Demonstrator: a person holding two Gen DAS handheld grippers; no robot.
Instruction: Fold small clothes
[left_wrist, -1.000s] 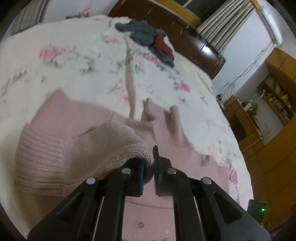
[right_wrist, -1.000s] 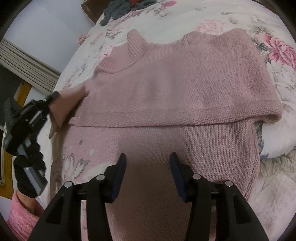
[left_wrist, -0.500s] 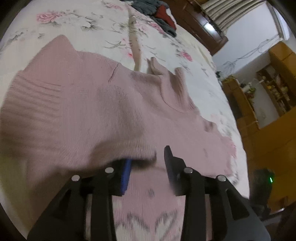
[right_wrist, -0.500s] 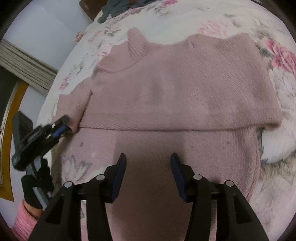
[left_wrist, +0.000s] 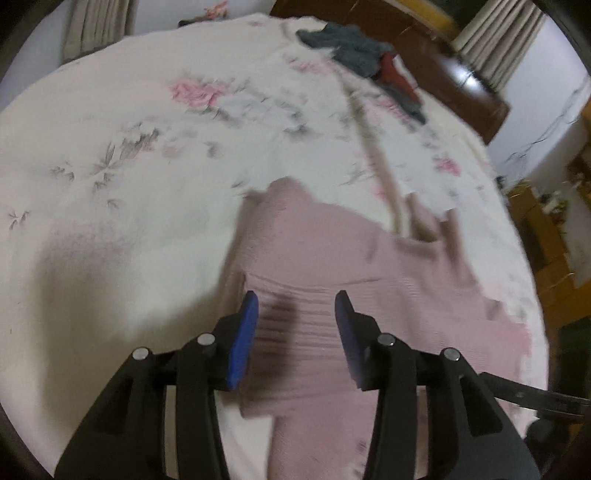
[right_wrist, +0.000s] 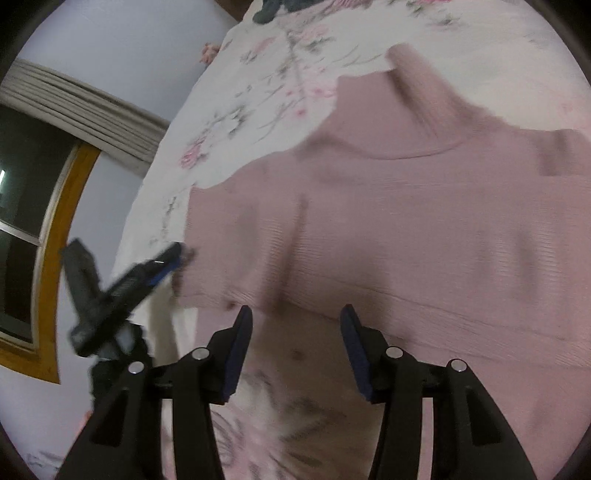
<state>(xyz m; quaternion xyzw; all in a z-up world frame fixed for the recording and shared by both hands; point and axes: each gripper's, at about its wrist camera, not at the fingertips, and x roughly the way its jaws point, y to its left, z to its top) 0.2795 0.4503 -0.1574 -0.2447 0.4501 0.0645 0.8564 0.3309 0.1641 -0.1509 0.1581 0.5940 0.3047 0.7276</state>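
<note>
Two grippers hang over the bed, both with jaws spread wide and holding nothing. The left gripper (left_wrist: 295, 325) hovers at the near left edge of the pink sweater (left_wrist: 369, 295); the right gripper (right_wrist: 295, 339) hovers over its lower middle, just short of a folded edge. The sweater lies flat on the flowered bedspread (left_wrist: 147, 166), its collar (right_wrist: 417, 107) pointing away. Both sleeves appear to be laid across the chest, so the first folds look done. What seems left is to bring the bottom half up toward the collar and smooth the bundle. Farther off, near the wooden headboard (left_wrist: 443, 66), a heap of dark clothes (left_wrist: 354, 48) with a red piece in it lies unfolded.
</note>
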